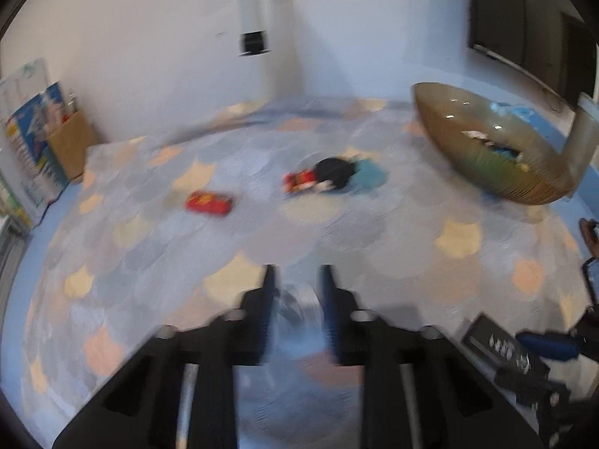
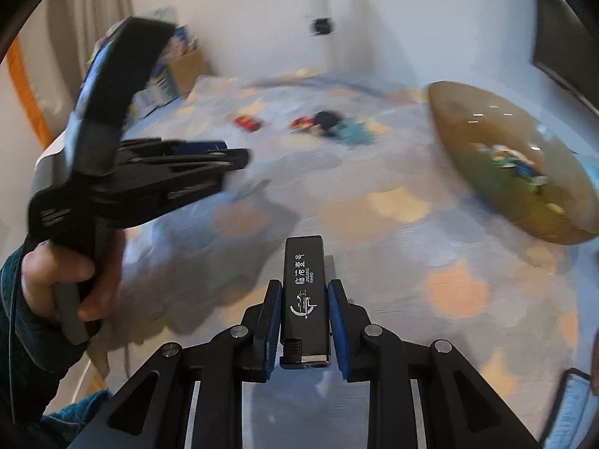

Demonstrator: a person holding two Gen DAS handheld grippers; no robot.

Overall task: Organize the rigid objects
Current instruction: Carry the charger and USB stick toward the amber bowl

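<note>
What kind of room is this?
Probably a child's playroom or bedroom at home: a pastel patterned rug on the floor, small toys such as a red car scattered around, and a round basket holding more.

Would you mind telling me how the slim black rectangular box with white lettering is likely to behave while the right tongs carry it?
The slim black rectangular box looks rigid, so it probably won't bend. Its smooth faces may slip, though the right tongs press it from both sides. It sticks out well beyond them, so it might pivot if bumped.
</note>
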